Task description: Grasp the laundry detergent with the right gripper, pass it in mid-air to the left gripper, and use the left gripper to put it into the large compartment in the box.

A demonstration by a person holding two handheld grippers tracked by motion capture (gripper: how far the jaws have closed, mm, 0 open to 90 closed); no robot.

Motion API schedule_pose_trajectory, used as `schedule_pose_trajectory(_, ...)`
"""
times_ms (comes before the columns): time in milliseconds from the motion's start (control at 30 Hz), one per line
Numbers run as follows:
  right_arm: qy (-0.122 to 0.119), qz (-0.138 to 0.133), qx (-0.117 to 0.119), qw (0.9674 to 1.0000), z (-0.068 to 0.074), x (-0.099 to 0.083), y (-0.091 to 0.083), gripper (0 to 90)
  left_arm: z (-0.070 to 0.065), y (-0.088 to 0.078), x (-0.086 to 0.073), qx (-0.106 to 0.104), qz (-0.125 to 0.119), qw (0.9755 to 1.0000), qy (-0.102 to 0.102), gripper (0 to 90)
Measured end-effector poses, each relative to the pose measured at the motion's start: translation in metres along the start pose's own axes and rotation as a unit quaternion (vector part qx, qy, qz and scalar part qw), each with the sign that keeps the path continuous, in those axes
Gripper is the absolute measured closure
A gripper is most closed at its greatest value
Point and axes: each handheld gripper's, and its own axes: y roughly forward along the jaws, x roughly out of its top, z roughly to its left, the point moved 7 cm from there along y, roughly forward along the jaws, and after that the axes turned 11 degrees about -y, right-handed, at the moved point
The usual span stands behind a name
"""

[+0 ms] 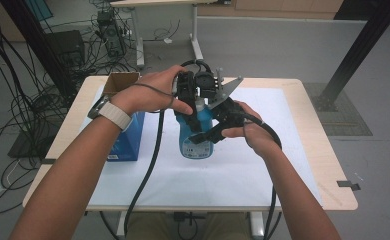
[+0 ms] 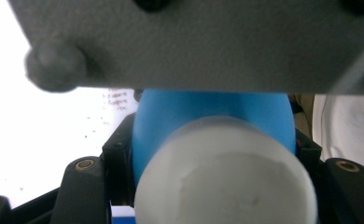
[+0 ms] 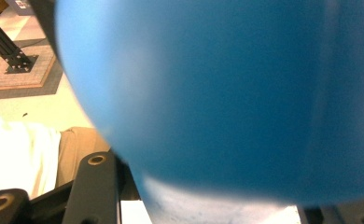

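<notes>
The right gripper (image 1: 210, 134) is clamped on the body of the blue bottle (image 1: 195, 135), apparently to steady it. The left gripper (image 1: 195, 95) comes down from above and is clenched on the white cap (image 2: 227, 177), likely to twist it. The bottle stands upright between the two near the middle of the table (image 1: 303, 150). A blue box (image 1: 130, 137) sits toward the left edge

The blue bottle (image 1: 197, 140) looks like smooth, slightly glossy plastic, its white cap (image 2: 227, 177) matt. At nine o'clock, the box (image 1: 128, 137) is printed cardboard; the desk (image 1: 308, 130) edge is pale wood.
</notes>
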Motion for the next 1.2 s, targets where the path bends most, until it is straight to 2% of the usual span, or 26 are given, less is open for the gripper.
schedule_pose_trajectory(300,0.001,0.001,0.003,1.0000,0.0006,0.0002,0.0008,44.3,0.0007,0.0003,-0.0010,0.001,0.006,1.0000,0.001,37.5)
schedule_pose_trajectory(1133,-0.001,0.009,0.004,0.9999,0.0014,0.0003,0.0001,44.2,0.0005,0.0006,-0.0014,0.002,0.004,1.0000,0.003,37.5)
schedule_pose_trajectory(1200,-0.010,0.008,0.000,0.9999,0.0005,-0.0001,0.0006,44.2,-0.0002,0.0012,-0.0012,0.002,0.001,1.0000,0.001,37.5)
